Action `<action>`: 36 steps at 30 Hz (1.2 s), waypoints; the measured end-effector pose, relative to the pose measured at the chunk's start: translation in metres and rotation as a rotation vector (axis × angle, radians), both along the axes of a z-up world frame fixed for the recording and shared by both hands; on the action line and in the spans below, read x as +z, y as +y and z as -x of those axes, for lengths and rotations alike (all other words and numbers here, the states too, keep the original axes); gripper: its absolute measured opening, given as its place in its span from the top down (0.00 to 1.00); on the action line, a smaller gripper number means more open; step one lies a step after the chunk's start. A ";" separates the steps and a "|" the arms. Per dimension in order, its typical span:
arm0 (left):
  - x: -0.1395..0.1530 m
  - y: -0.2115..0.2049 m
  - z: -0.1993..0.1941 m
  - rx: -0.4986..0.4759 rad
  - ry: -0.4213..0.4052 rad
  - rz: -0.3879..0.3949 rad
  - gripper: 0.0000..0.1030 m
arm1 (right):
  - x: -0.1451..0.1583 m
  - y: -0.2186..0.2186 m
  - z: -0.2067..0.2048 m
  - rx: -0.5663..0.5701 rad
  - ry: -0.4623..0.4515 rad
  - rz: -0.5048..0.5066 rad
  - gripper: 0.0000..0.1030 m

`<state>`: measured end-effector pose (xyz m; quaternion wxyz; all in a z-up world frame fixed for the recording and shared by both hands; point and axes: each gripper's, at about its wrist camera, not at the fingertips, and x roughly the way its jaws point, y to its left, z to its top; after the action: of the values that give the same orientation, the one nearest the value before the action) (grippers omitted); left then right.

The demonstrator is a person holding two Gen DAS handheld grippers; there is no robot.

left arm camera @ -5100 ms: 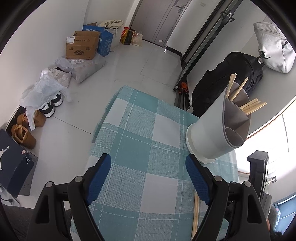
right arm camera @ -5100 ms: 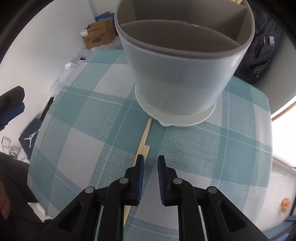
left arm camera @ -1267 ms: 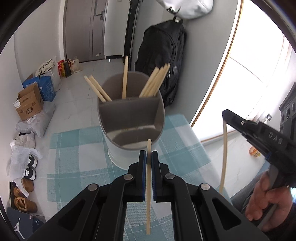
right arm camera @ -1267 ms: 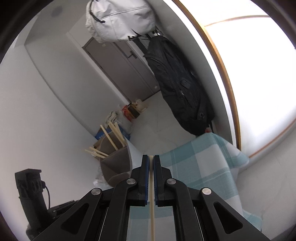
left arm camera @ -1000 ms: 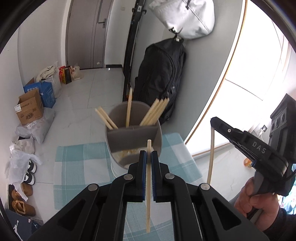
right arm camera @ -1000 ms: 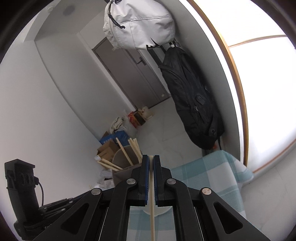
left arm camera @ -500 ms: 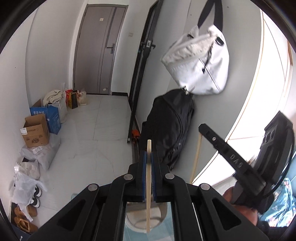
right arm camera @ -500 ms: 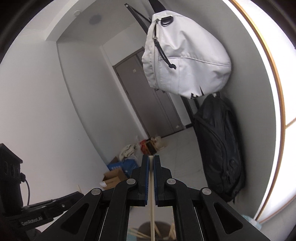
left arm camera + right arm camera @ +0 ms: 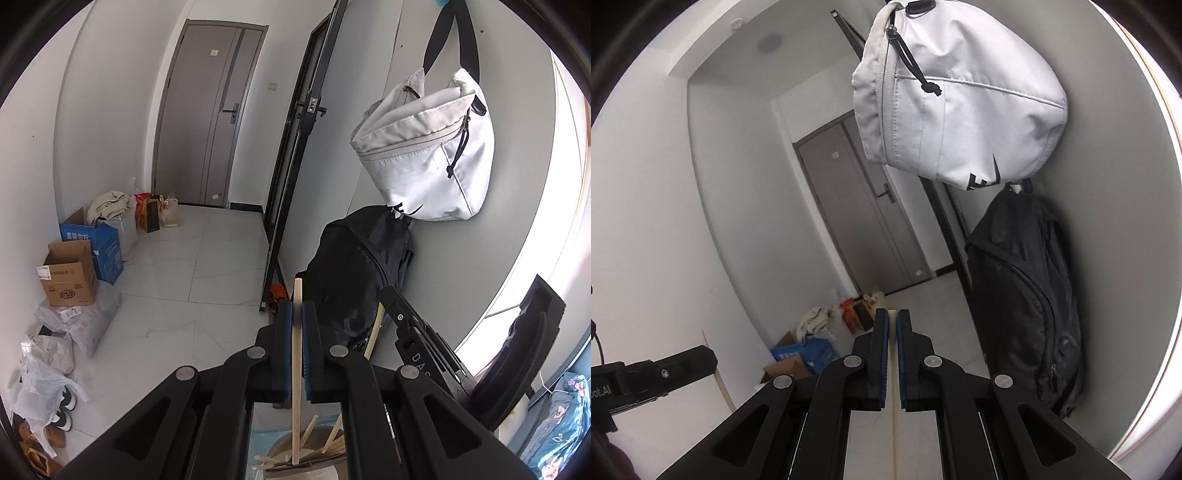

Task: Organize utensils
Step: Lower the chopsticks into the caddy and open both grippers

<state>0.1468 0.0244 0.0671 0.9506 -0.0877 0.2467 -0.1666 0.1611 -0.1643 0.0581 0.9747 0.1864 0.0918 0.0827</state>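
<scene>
Left tongs (image 9: 297, 314) clenched on a wooden chopstick (image 9: 296, 369). Long axis near upright in the left wrist view: top end stands clear above the blue pads (image 9: 287, 325), lower end hangs down over the utensil holder (image 9: 295, 456) at the bottom edge of the frame. Whether the lower tip sits inside the holder or only in front of it cannot be told from this angle.

Utensil holder: grey, only its upper rim visible between the tong arms. Contents: several more wooden chopsticks (image 9: 334, 439), leaning at mixed angles, some splayed right, some lying low to the left.

Right tongs (image 9: 892, 323) clenched on a second chopstick (image 9: 894, 424). In the right wrist view it runs straight down the midline between the pads, top end just showing at the pad tips, lower part leaving the frame at the bottom. Same stick shows in the left wrist view, slanting down-left from the right tongs.

Both tongs held up in the air, near each other. Behind them: white bag (image 9: 428, 155) hung on the wall, black backpack (image 9: 354, 280) below it, grey door (image 9: 210, 114), cardboard boxes (image 9: 68, 277) on the floor.
</scene>
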 end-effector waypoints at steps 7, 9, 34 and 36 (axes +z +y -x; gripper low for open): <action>-0.016 0.006 -0.006 -0.022 0.002 0.017 0.99 | -0.004 0.019 0.010 -0.001 -0.079 0.086 0.96; -0.019 0.006 -0.007 -0.027 -0.004 0.017 0.99 | -0.007 0.025 0.012 0.012 -0.099 0.106 0.96; -0.047 -0.003 0.011 -0.166 0.087 0.021 0.99 | -0.052 0.009 0.058 0.161 0.011 0.135 0.96; -0.051 -0.008 0.013 -0.192 0.114 0.006 0.99 | -0.055 0.008 0.062 0.194 0.036 0.131 0.96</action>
<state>0.1333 0.0167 0.0163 0.9144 -0.0760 0.3072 -0.2525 0.0994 -0.1566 0.0035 0.9704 0.1138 0.1321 0.1672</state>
